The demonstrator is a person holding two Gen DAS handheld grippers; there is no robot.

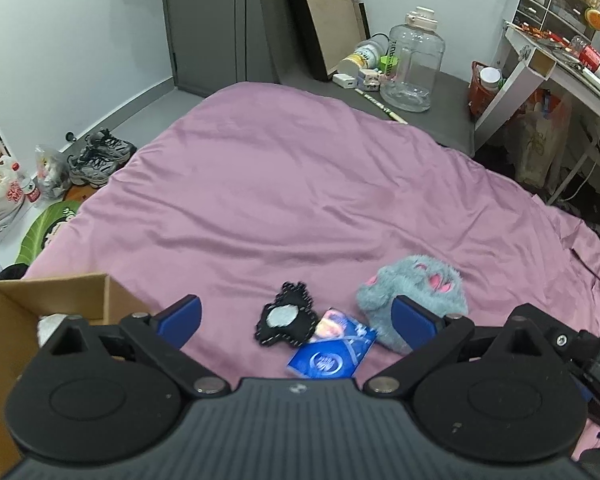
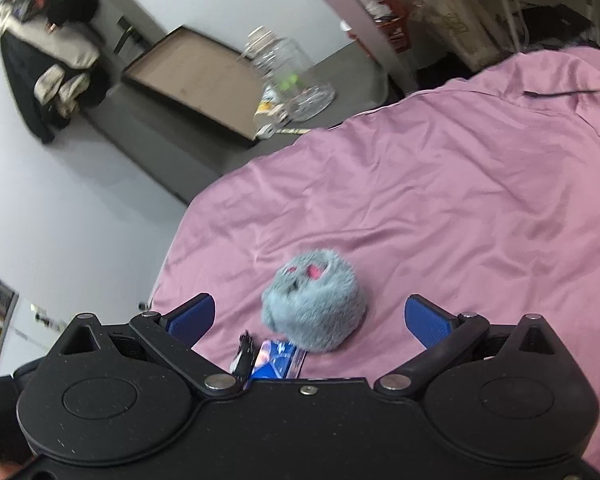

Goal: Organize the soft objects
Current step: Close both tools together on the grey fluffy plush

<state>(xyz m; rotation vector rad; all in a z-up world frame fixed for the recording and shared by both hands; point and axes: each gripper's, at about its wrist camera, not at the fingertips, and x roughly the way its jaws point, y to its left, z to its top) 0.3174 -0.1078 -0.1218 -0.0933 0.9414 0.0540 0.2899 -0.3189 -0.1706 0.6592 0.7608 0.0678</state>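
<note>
Both grippers, left gripper (image 1: 296, 320) and right gripper (image 2: 310, 320), hang spread wide and empty above the pink bedsheet (image 1: 300, 200). The grey furry paw plush (image 2: 314, 306), black felt toy (image 1: 286, 322) and blue packet (image 1: 332, 354) lie clustered; a cardboard box (image 1: 4, 320) sits left

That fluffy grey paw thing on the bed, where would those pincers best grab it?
Probably across the rounded middle of the grey plush paw, coming from above with the open right gripper, which frames it already. The paw sits as a soft dome on the pink sheet, so either flank should squash and hold. Its near edge touches the blue packet, so stay clear of that side.
</note>
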